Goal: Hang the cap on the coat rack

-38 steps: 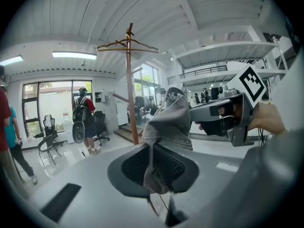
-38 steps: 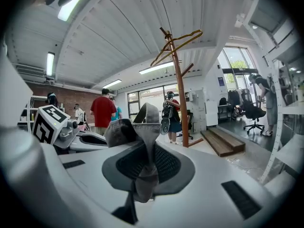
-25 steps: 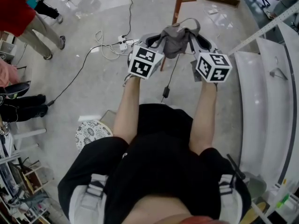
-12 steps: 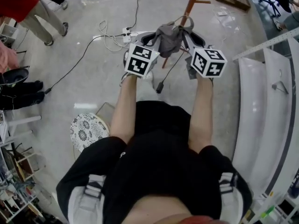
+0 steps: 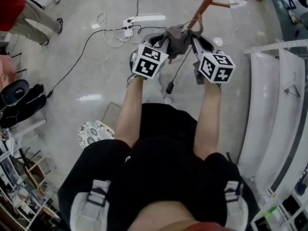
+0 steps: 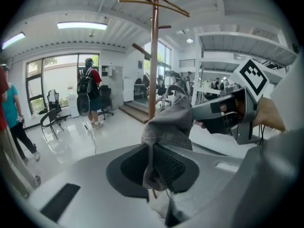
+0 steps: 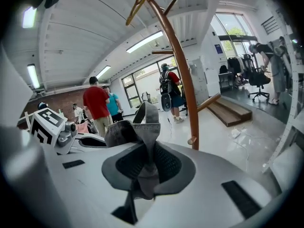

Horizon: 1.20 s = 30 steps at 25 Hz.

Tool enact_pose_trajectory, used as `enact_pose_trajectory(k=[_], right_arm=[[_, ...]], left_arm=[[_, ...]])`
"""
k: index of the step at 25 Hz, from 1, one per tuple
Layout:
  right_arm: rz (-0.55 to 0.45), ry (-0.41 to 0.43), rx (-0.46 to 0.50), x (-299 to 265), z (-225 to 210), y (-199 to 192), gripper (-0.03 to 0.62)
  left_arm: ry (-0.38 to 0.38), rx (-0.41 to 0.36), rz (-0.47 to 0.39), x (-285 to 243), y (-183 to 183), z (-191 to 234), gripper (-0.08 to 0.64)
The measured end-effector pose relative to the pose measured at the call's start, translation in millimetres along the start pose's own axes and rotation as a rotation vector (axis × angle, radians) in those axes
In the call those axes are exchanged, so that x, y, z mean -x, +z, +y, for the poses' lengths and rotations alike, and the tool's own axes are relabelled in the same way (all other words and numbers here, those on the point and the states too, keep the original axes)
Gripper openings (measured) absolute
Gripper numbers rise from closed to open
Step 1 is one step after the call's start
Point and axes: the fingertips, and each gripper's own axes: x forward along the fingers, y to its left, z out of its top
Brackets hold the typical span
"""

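Grey fabric cap (image 5: 177, 41) is held up between the two grippers, out in front of the person and above the floor (image 5: 96, 81).

Head view: the left gripper (image 5: 163, 38) has the cap's left edge and the right gripper (image 5: 193, 37) has the right edge. Marker cubes face the camera, with bare forearms behind them. The brown coat rack (image 5: 208, 3) pole slants in just beyond the cap at top right; cannot tell if the cap touches it. A white power strip (image 5: 129, 27) with cables lies on the glossy floor. A patterned round stool (image 5: 95, 134) sits lower left.

Left gripper view: jaws are clamped on a fold of the cap (image 6: 166, 127), with fabric bunched between the dark pads. The rest of the cap rises up and right toward the right gripper (image 6: 223, 115). The coat rack (image 6: 154, 56) stands upright right behind the cap, thin arms at its top. A person with backpack (image 6: 88, 91) stands far off by the windows.

Right gripper view: jaws are clamped on the cap (image 7: 137, 137), with cloth wedged between the pads and a strap loop standing up above them. The coat rack (image 7: 183, 75) curves up just right of the cap, with a peg knob (image 7: 191, 140) low on the pole. The left gripper's cube (image 7: 45, 122) is at the left edge.
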Motion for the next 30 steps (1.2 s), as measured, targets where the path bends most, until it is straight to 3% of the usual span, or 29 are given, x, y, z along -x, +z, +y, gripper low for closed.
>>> enact_pose_trajectory(k=[4, 8, 19, 30], right_arm=[[0.037, -0.065, -0.062, -22, -32, -15, 0.038], [0.073, -0.13, -0.135, -34, -63, -38, 0.038], [0.142, -0.263, -0.218, -64, -117, -65, 0.04], [0.24, -0.345, -0.226, -78, -143, -81, 0.043]], left_arm=[[-0.056, -0.132, 0.083, -43, -8, 2, 0.026], [-0.137, -0.123, 0.133, -82, -19, -1, 0.026], [-0.272, -0.149, 0.214, -159, -28, 4, 0.026], [-0.337, -0.126, 0.253, -197, -39, 4, 0.026]])
